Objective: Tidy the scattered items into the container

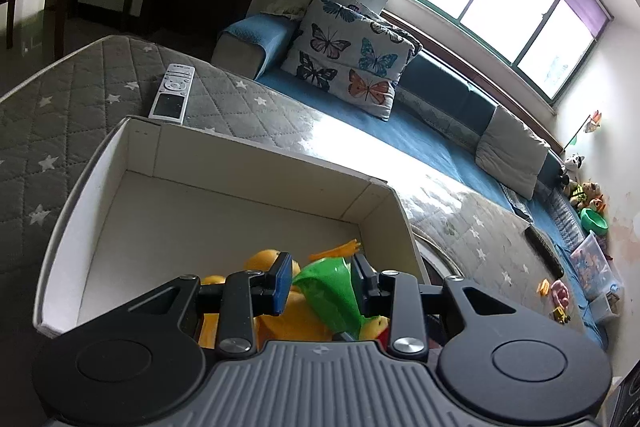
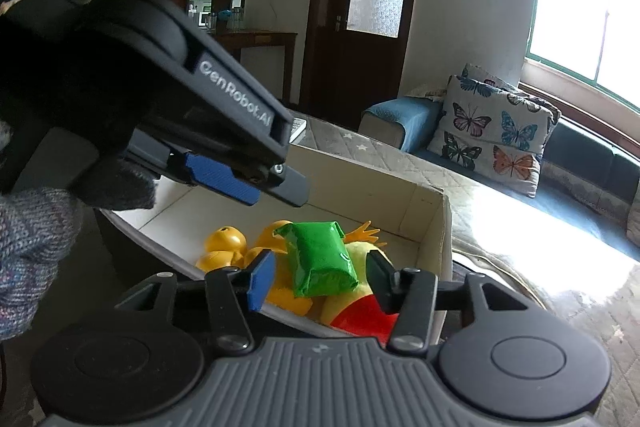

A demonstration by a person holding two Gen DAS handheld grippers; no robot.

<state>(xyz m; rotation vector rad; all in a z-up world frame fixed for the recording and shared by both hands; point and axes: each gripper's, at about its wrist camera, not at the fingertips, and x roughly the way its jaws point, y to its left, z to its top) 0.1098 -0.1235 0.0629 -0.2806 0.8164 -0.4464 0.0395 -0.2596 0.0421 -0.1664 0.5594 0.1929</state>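
White lettering reading "GenRobot.AI" runs along the black housing of the left gripper point(image 2: 256, 187) as the right wrist camera sees it; above it, on a dark panel at the top left corner, the letters "DAS" can be read, with smaller lines beneath too cut off to make out; a gloved hand point(image 2: 80, 131) and a grey knitted sleeve point(image 2: 28, 251) hold that gripper.

The right gripper point(image 2: 320, 277) hangs over the near edge of the shallow white cardboard box point(image 1: 256, 163); its jaws stand partly apart, with the glossy green plastic packet point(image 2: 322, 259) lying between them; gaps show on both sides of the packet, so the pads do not press it.

The left gripper's jaws, seen from its own camera, are narrowly parted above the same packet; the right pad looks close against the green plastic, but whether it grips cannot be told.

The packet rests inside the box on a yellow plush toy with a red garment point(image 2: 360, 315); beside it lies an orange-yellow plastic toy with rounded parts point(image 2: 224, 247); the box sits on a grey quilted cover with white stars point(image 1: 80, 95); a silver remote control point(image 1: 173, 91) lies on the cover beyond the box's far corner.
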